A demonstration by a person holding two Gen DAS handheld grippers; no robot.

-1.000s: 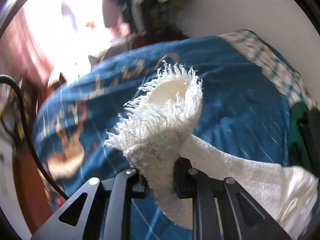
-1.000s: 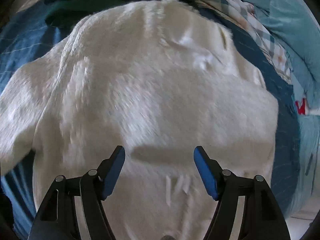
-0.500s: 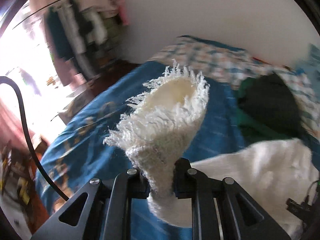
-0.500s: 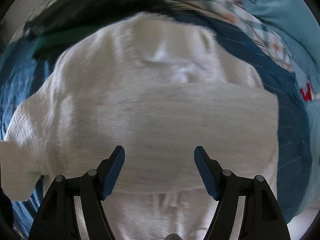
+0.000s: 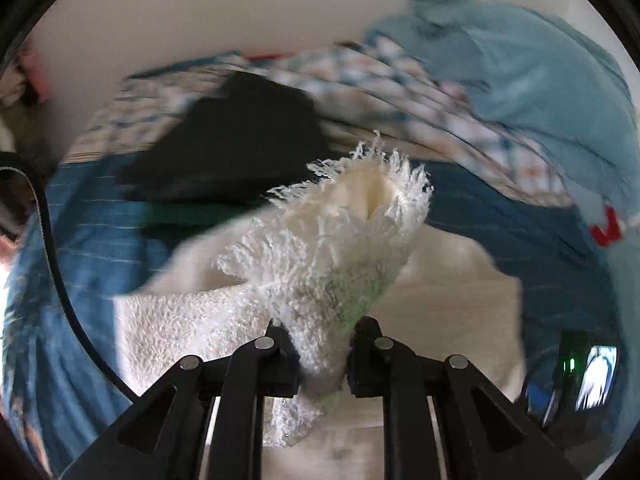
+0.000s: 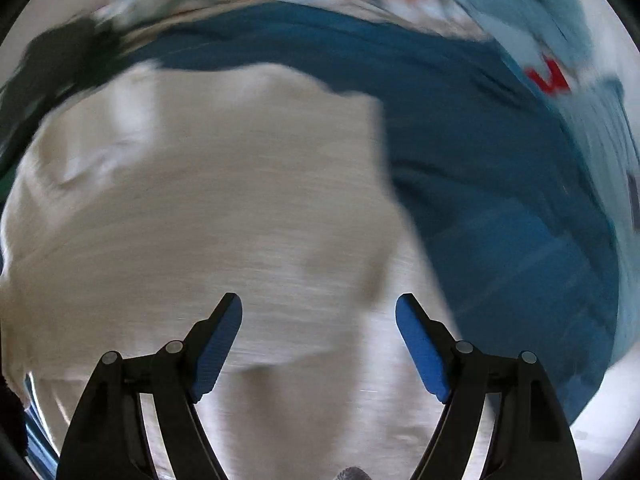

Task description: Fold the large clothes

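One cream garment (image 5: 224,328), thick and nubbly like terry knit, spread low in the left wrist frame over a dark blue striped bedcover (image 5: 80,240). Its fringed cuff (image 5: 348,232), a hollow tube with frayed threads, stands up at centre, pinched at its base by the left gripper (image 5: 322,350). Same garment (image 6: 200,200) fills the centre-left of the right wrist frame (blurred), with the right gripper (image 6: 319,312) spread wide above it, blue pads (image 6: 218,344) bare. Black folded cloth (image 5: 232,148) upper left; checked bedding (image 5: 400,80) and pale blue fabric (image 5: 540,72) upper right.
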